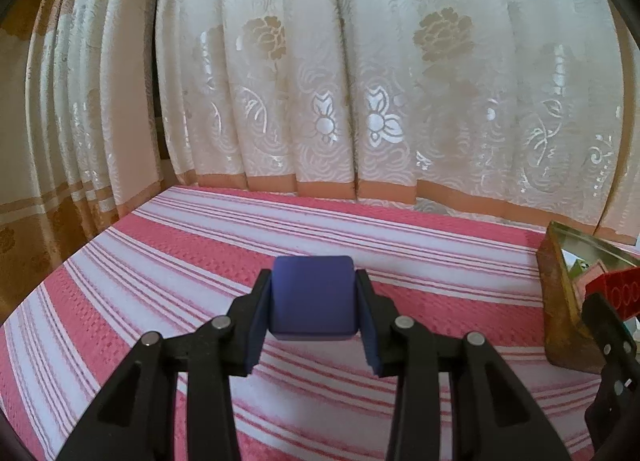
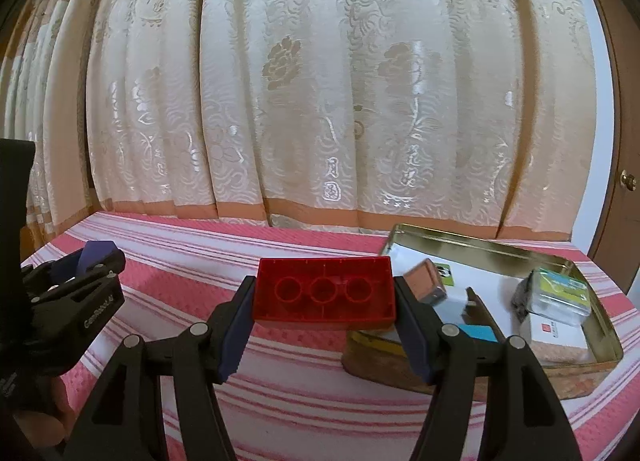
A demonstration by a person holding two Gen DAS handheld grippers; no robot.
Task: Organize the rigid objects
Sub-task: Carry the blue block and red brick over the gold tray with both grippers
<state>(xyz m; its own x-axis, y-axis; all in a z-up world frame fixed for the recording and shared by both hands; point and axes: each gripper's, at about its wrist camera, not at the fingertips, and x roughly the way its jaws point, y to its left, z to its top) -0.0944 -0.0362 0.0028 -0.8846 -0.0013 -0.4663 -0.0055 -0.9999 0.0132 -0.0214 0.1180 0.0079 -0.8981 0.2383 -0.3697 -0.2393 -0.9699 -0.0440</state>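
Note:
My left gripper (image 1: pixel 314 301) is shut on a dark blue cube (image 1: pixel 313 297), held just above the pink striped cloth (image 1: pixel 160 261). In the right wrist view my right gripper (image 2: pixel 324 301) is shut on a red building brick (image 2: pixel 324 293), its hollow underside with three round sockets facing the camera. The gold metal tin (image 2: pixel 480 247) lies to the right of the red brick, and the brick's right end hangs over the tin's near left corner. From the right wrist the left gripper (image 2: pixel 92 261) shows at the far left, with the blue cube (image 2: pixel 98 253) peeking out.
Inside the tin lie several small things: a pink cube (image 2: pixel 428 281), a white box (image 2: pixel 556 335), a green-lidded case (image 2: pixel 560 293), a blue piece (image 2: pixel 478 333). A patterned cream curtain (image 1: pixel 360 81) hangs along the far edge. The tin's corner (image 1: pixel 560 289) shows at the right of the left wrist view.

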